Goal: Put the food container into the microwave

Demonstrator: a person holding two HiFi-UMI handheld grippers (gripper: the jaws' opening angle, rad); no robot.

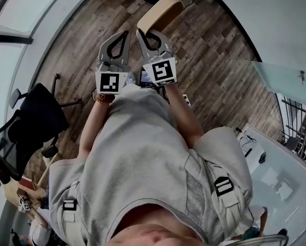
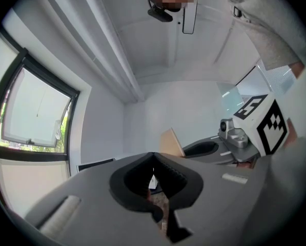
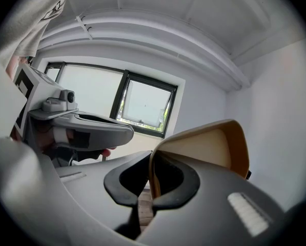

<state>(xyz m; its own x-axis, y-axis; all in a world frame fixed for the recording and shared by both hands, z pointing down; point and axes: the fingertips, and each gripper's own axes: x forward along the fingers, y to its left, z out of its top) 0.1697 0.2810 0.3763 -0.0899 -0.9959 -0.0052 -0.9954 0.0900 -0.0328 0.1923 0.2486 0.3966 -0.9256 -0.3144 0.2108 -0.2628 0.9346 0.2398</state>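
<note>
My right gripper (image 1: 145,35) is shut on the rim of a tan, open food container (image 1: 160,13), which it holds up over the wooden floor. The right gripper view shows the container (image 3: 209,147) as empty, its wall pinched between the jaws of the right gripper (image 3: 153,164). My left gripper (image 1: 124,35) is just to the left, level with the right one, its jaws closed on nothing. In the left gripper view the left gripper (image 2: 154,157) is shut, and the container (image 2: 171,142) pokes up beyond it beside the right gripper (image 2: 235,143). No microwave is in sight.
A black office chair (image 1: 35,118) stands at the left on the wood floor (image 1: 214,76). A white table (image 1: 276,181) with small items is at the lower right, a glass panel (image 1: 283,78) behind it. A window (image 3: 142,104) is set in the far wall.
</note>
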